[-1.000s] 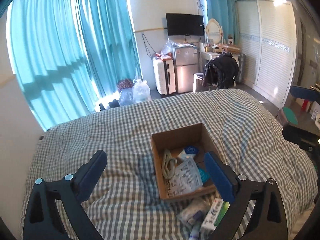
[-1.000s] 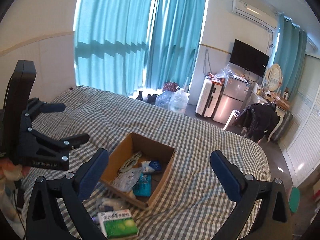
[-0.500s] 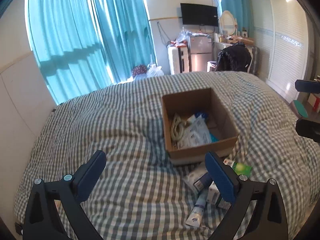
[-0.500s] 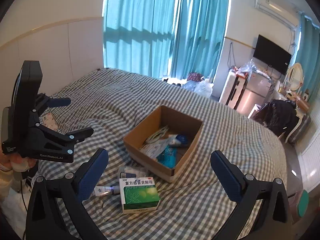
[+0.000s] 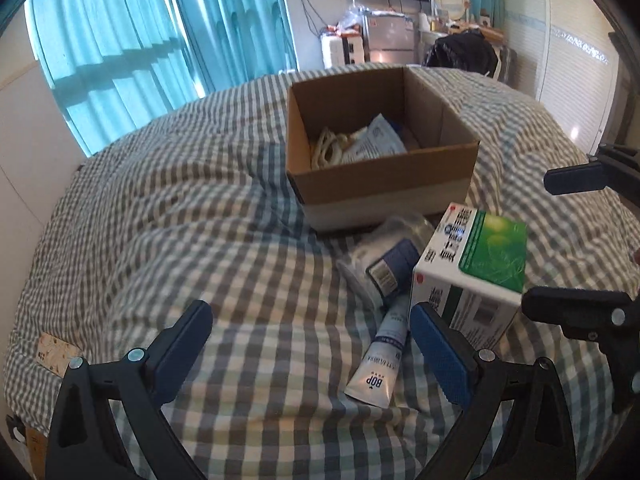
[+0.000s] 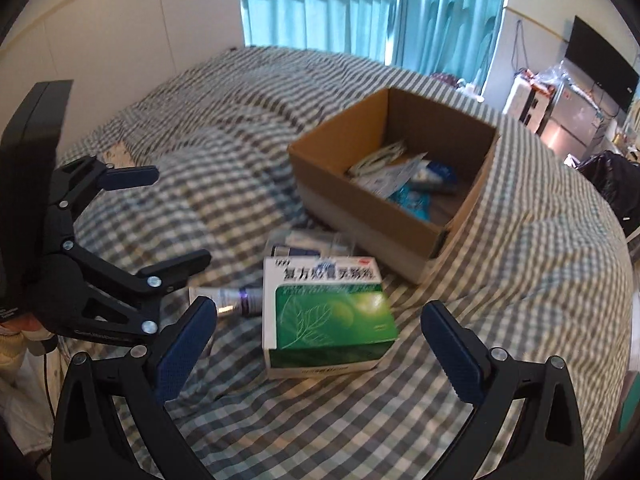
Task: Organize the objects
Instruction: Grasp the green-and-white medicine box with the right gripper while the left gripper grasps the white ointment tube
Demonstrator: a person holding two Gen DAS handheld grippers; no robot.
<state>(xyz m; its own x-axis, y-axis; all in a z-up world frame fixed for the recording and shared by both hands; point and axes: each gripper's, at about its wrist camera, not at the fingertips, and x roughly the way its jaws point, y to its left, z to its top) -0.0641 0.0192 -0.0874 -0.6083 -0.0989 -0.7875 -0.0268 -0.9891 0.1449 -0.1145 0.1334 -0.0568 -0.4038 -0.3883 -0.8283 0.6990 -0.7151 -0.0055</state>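
Cardboard box (image 6: pixel 394 216) sits open on the checked bed (image 6: pixel 240 152), holding packets. Just in front of it lie a green-and-white medicine box (image 6: pixel 326 312), a white tube (image 5: pixel 382 354) and a clear pouch (image 5: pixel 384 256), all touching. Left hand-held gripper (image 5: pixel 308 350) and right hand-held gripper (image 6: pixel 320 350) both hover spread wide, grasping nothing.

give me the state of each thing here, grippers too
box: open-topped, upright, partly filled
green carton: closed, flat on the bed, outside the box
tube: lying flat, partly under the carton
left gripper: open, empty
right gripper: open, empty
curtains: drawn
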